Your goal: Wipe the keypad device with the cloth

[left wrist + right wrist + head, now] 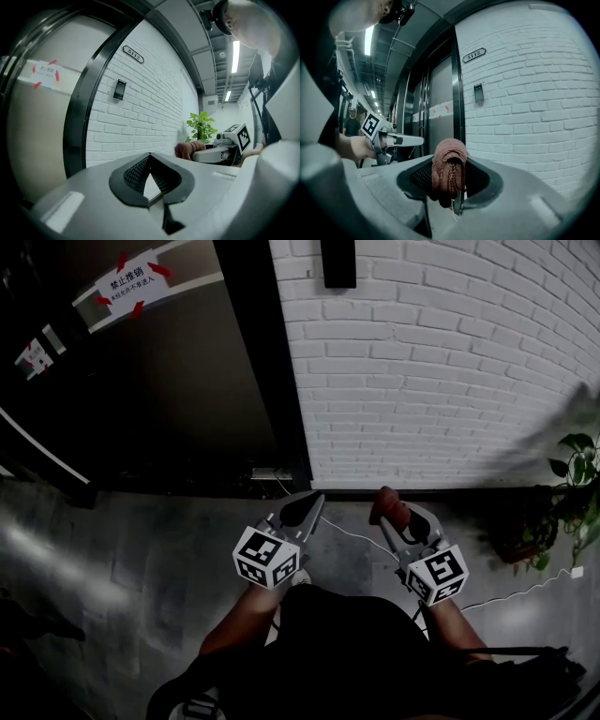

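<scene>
The right gripper has its jaws clenched on the cloth — a reddish-brown bundle folded over the jaw tips, so that a rounded pad of it stands out in front. I think it is held this way to give a soft face for pressing against a flat surface. The left gripper has its jaws closed together at the tips, with nothing between them. It carries nothing, and it seems to have no work of its own in this step. Both grippers are low, at the lower middle of the head view, side by side but apart.

The keypad device is a small dark box fixed on the white brick wall. It sits at the top middle of the head view, well above the cloth. Nothing touches it, so by my judgement the wiping is not yet begun, and the cloth must first be raised to it. Higher on the wall is a number plate.

Left of the wall stands a dark door frame, and beside it a door with a taped notice in the upper left. The floor is grey and a little shiny — a thin white cable lies on it at the lower right. A green plant stands at the right edge. In the gripper views, ceiling lights run along overhead.
</scene>
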A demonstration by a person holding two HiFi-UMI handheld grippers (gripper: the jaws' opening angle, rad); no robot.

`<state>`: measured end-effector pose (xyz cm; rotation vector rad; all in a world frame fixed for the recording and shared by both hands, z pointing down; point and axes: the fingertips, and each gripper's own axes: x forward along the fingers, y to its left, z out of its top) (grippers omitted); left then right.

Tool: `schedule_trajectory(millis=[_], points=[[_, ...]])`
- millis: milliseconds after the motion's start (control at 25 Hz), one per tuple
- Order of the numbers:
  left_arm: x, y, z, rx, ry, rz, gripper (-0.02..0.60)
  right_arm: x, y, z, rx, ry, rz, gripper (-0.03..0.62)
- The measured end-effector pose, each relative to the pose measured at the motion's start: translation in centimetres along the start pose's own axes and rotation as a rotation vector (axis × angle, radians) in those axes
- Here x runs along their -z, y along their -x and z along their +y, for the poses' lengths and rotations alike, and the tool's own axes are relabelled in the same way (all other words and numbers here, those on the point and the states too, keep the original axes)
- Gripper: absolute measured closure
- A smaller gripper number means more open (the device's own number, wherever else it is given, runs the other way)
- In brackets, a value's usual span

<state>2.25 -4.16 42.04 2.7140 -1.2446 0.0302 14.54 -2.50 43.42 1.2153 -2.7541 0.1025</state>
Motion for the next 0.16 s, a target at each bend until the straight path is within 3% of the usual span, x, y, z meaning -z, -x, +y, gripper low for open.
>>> schedule_trajectory(millis=[160], points=[[-0.09,-0.15,-0.10,0.001,-0.006,-0.001,0.565,-0.08,-0.06,-0.11,-0.004,0.003,-0.008,0.454]])
